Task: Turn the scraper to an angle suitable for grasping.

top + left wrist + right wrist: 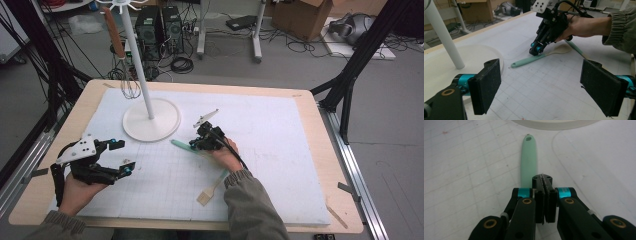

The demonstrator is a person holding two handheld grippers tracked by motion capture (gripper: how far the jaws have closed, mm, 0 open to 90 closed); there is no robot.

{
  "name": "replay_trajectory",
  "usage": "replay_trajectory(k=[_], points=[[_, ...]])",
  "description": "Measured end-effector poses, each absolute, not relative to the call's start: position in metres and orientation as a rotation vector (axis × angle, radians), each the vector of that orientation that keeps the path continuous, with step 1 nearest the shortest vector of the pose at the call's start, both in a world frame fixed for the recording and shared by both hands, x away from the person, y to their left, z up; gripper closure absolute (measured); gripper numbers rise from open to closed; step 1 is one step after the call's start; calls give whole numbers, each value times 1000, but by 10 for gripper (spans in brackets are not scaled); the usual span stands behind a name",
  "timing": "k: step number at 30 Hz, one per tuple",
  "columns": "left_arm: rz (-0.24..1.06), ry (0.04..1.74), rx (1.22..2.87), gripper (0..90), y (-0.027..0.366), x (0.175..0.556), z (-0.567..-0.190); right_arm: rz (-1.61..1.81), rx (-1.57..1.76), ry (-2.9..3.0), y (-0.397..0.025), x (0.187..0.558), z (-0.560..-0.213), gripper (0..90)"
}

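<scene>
A spoon with a mint-green handle (179,144) (529,162) and a wooden bowl (562,48) lies flat on the white mat. My right gripper (194,145) (535,50) (544,179) is shut, pads pressed together with nothing between them. Its tips sit low over the middle of that handle; whether they touch it I cannot tell. My left gripper (125,156) (544,87) is wide open and holds nothing. It hovers at the near left of the mat, pointing toward the spoon and the right gripper.
A white stand (150,122) with a round base and tall pole stands at the back left, and a whisk (127,82) hangs beside the pole. A wooden spatula (211,189) lies by the right forearm. Cables, computer cases and boxes sit on the floor beyond the table.
</scene>
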State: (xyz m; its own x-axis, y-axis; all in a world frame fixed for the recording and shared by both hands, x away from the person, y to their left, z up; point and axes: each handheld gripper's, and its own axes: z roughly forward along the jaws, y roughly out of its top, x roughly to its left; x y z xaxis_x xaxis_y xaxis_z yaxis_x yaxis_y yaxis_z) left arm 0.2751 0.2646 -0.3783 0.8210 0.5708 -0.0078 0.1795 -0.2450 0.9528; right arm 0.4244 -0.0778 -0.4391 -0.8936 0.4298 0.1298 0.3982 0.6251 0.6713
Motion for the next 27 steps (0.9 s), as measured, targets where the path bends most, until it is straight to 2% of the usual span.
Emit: replay_trajectory(k=[6, 9, 14, 17, 21, 27], points=[[404, 572, 1812, 174, 264, 275, -379, 1152, 664, 2828, -75, 420, -440, 890], [405, 572, 1814, 175, 264, 275, -379, 1166, 665, 2824, -77, 419, -435, 798], [405, 569, 1816, 175, 264, 275, -379, 1147, 629, 2810, -86, 410, -426, 717], [404, 566, 1822, 175, 263, 275, -379, 1139, 632, 2820, -91, 406, -426, 610], [404, 567, 1820, 175, 262, 275, -379, 1116, 616, 2839, -95, 401, -429, 518], [403, 563, 1825, 175, 262, 276, -379, 1043, 580, 2842, -94, 397, -432, 674]])
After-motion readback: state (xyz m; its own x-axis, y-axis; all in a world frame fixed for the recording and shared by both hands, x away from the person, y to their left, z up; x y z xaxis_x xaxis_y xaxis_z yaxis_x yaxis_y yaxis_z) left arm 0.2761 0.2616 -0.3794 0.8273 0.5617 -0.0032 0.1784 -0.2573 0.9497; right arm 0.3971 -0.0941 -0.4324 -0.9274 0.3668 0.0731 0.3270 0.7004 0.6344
